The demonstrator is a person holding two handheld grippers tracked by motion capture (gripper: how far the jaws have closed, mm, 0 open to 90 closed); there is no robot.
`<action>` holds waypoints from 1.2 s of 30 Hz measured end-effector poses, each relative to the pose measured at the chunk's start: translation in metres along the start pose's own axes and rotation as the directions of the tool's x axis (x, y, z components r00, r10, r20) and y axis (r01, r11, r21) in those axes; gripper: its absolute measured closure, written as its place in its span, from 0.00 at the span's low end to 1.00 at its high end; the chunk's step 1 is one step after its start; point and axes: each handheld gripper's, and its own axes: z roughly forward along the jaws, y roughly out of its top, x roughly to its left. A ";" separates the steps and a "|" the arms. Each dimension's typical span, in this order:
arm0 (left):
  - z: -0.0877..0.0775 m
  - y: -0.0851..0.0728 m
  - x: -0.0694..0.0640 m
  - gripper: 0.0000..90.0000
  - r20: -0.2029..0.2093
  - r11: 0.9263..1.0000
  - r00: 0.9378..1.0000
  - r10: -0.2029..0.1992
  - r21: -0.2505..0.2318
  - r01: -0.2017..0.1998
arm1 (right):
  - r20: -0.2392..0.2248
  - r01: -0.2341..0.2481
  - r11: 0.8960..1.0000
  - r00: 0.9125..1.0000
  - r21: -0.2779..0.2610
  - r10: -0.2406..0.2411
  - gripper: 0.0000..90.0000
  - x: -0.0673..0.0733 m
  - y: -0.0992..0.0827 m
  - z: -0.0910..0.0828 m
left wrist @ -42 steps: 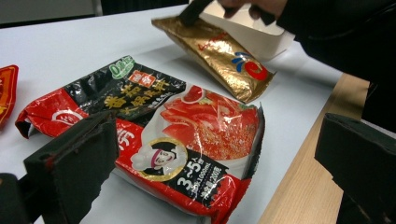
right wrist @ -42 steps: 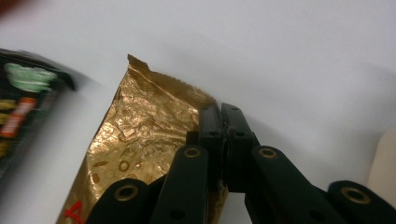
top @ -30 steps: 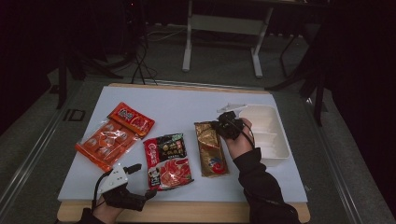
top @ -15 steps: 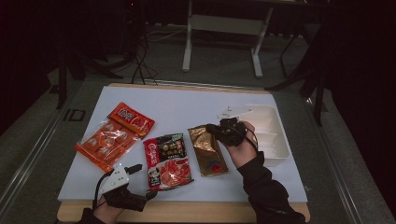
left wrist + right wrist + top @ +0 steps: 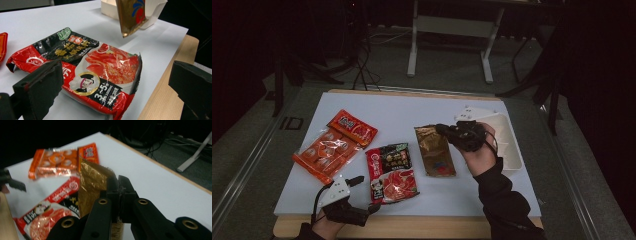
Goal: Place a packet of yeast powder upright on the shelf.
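My right gripper (image 5: 451, 131) (image 5: 119, 185) is shut on the top edge of a gold foil packet (image 5: 435, 151) (image 5: 92, 185). The packet hangs off the white table, its lower end (image 5: 131, 15) in the air in the left gripper view. My left gripper (image 5: 365, 194) (image 5: 113, 77) rests at the table's near edge, open, with its jaws wide apart. A red and black noodle packet (image 5: 390, 172) (image 5: 82, 70) lies flat just ahead of its jaws, untouched by the pads. An orange snack packet (image 5: 334, 145) (image 5: 58, 162) lies farther left.
A white tray (image 5: 508, 136) (image 5: 156, 10) stands at the right side of the white board (image 5: 412, 112), just behind the right hand. The wooden table edge (image 5: 162, 100) runs along the near side. Dark floor, cables and a desk frame (image 5: 451, 30) lie beyond.
The right gripper has risen with the gold packet, lifting it off the table so that it hangs. The left gripper and the other packets have stayed put.
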 end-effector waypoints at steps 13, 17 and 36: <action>0.001 -0.001 0.001 0.00 0.000 1.000 1.000 -0.007 0.004 0.007 | 0.047 -0.031 0.996 0.998 -0.086 0.036 0.98 -0.040 0.022 -0.030; 0.000 -0.001 0.001 0.00 -0.003 1.000 1.000 -0.009 0.002 0.009 | 0.080 -0.043 0.994 0.995 -0.102 0.051 0.98 -0.054 0.025 -0.037; 0.000 -0.002 0.001 0.00 -0.015 1.000 1.000 -0.003 0.008 0.004 | 0.263 -0.038 0.984 0.961 -0.176 0.084 0.98 -0.130 0.021 -0.075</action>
